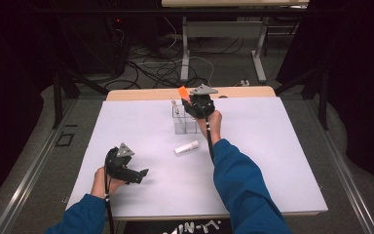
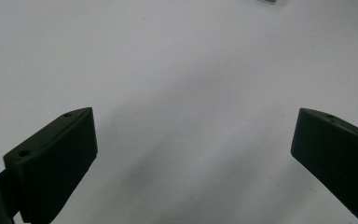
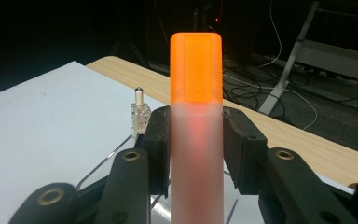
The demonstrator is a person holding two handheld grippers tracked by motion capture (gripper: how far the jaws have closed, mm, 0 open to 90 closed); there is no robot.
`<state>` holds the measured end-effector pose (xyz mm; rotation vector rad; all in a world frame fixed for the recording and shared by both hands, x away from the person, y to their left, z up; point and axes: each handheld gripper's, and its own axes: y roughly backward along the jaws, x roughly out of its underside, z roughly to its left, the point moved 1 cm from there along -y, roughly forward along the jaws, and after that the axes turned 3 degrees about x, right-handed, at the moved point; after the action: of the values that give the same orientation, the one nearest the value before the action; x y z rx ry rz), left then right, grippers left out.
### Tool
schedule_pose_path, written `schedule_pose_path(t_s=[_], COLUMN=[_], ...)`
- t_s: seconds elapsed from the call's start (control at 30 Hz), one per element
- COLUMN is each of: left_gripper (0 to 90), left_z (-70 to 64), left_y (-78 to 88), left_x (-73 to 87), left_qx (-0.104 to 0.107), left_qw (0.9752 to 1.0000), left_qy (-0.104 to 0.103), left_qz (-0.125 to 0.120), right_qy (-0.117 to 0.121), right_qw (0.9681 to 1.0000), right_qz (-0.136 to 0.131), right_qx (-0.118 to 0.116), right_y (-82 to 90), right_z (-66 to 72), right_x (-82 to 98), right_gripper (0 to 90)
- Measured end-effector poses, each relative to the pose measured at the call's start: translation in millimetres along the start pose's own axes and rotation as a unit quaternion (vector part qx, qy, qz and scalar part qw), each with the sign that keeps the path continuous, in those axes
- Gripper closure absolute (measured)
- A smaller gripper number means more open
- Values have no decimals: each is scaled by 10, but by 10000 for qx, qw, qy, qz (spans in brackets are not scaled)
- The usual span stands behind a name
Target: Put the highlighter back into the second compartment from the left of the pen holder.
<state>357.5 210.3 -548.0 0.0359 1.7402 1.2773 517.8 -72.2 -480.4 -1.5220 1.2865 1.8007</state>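
A white table carries a clear organizer. Above it, the right gripper clamps an unlabelled orange highlighter. Well away from the organizer, the left gripper gapes wide, empty.

A white-topped surface with a wooden far edge is set on grey floor; beyond it, tangled cables are strewn beneath a grey-legged desk, and black curtains are hung at both sides

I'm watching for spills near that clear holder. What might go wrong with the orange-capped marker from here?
The right tool grips the marker by its frosted barrel, so it may slip. Lowered off-centre, it could hit the holder wall and tip it. It may also knock the pen standing inside.
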Motion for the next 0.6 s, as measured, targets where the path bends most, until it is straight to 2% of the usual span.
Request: schedule_pose_path(t_s=[0.03, 0.07, 0.1, 0.13, 0.17, 0.23, 0.37, 0.53, 0.6], left_gripper=[3, 3, 3, 3, 4, 3, 3, 3, 3], left_z=[0, 1, 3, 4, 5, 5, 5, 3, 2], left_y=[-1, -1, -1, -1, 0, 0, 3, 6, 5], left_x=[0, 0, 1, 1, 1, 1, 1, 0, 0], left_qx=[1, 1, 0, -3, -12, -11, -13, -24, -28], left_qw=[10000, 10000, 10000, 10000, 10000, 10000, 10000, 10000, 10000], left_qy=[0, -7, -5, -3, -3, -2, -5, -9, -7], left_qz=[4, 10, 9, 10, 18, 17, 15, 9, 9], right_qy=[-2, -15, 28, -28, 31, -44, -44, -173, -198], right_qw=[10000, 10000, 10000, 10000, 10000, 9999, 9996, 9983, 9975], right_qz=[-28, 68, 8, 24, 32, 83, 222, 482, 580], right_qx=[-12, -6, -33, -45, -54, -57, -155, -270, -343], right_y=[-15, -17, -37, -46, -56, -68, -81, 3, 75], right_z=[0, 6, 3, 13, 7, 22, 37, 7, -5], right_x=[10, 14, 27, 34, 42, 53, 65, 41, 33], right_gripper=[646, 646, 646, 646, 646, 645, 632, 374, 308])
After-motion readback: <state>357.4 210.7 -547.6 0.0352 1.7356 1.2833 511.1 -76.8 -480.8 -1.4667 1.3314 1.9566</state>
